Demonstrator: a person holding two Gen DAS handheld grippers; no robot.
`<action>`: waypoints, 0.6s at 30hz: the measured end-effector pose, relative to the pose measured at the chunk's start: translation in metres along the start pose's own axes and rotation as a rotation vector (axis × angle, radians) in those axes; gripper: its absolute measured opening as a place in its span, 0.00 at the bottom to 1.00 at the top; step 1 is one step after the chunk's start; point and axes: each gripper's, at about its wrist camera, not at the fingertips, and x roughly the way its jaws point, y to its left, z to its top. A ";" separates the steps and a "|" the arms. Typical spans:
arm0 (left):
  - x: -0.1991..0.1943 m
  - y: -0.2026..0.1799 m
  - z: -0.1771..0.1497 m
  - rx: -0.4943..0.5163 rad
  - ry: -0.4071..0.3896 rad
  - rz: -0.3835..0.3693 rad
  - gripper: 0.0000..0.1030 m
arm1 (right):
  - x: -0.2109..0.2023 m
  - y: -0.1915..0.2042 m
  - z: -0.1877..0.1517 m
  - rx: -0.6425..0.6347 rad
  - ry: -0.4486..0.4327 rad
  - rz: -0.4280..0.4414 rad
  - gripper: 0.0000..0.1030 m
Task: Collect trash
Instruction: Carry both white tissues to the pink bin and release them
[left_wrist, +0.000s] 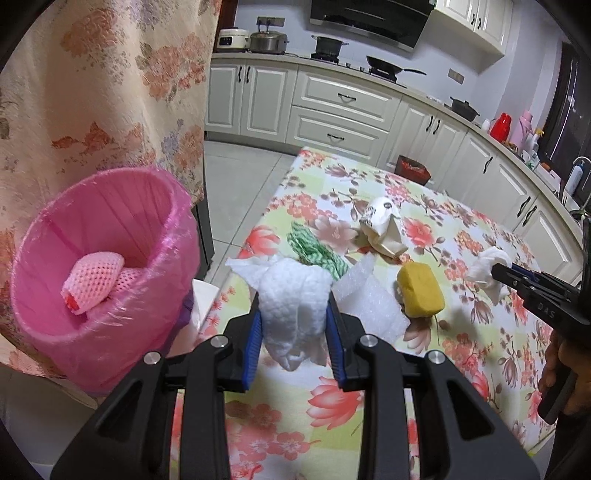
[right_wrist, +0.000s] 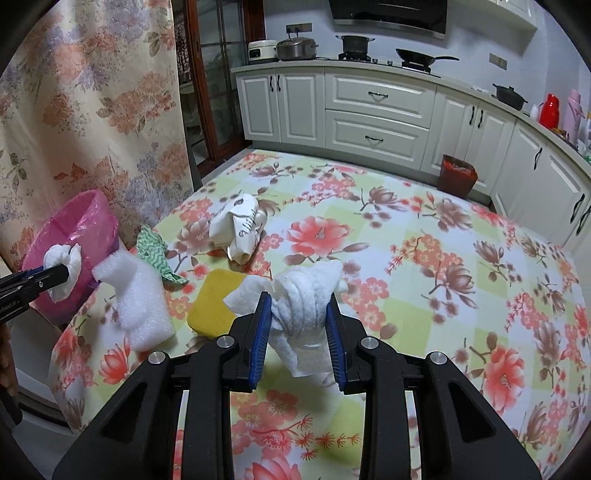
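Observation:
My left gripper (left_wrist: 295, 317) is shut on a crumpled white paper towel (left_wrist: 295, 295), held above the table's left edge beside the pink-lined trash bin (left_wrist: 48, 314). The bin holds a pink foam net (left_wrist: 94, 280). My right gripper (right_wrist: 299, 317) is shut on another white paper towel (right_wrist: 306, 295) above the floral table. It also shows in the left wrist view (left_wrist: 496, 271). On the table lie a yellow sponge (left_wrist: 421, 291), white foam sheet (right_wrist: 144, 295), green patterned cloth (left_wrist: 314, 247) and a crumpled paper bag (right_wrist: 240, 225).
The floral tablecloth (right_wrist: 443, 280) covers the table. A floral curtain (left_wrist: 92, 92) hangs behind the bin. A dark floor bin (right_wrist: 458, 173) with red contents stands by the white kitchen cabinets (right_wrist: 376, 114).

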 end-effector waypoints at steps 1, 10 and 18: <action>-0.002 0.001 0.001 0.000 -0.006 0.003 0.29 | -0.003 0.001 0.001 -0.001 -0.007 0.001 0.28; -0.031 0.022 0.015 -0.017 -0.075 0.025 0.29 | -0.022 0.016 0.015 -0.020 -0.053 0.013 0.28; -0.051 0.048 0.026 -0.043 -0.128 0.047 0.29 | -0.033 0.033 0.029 -0.037 -0.086 0.019 0.28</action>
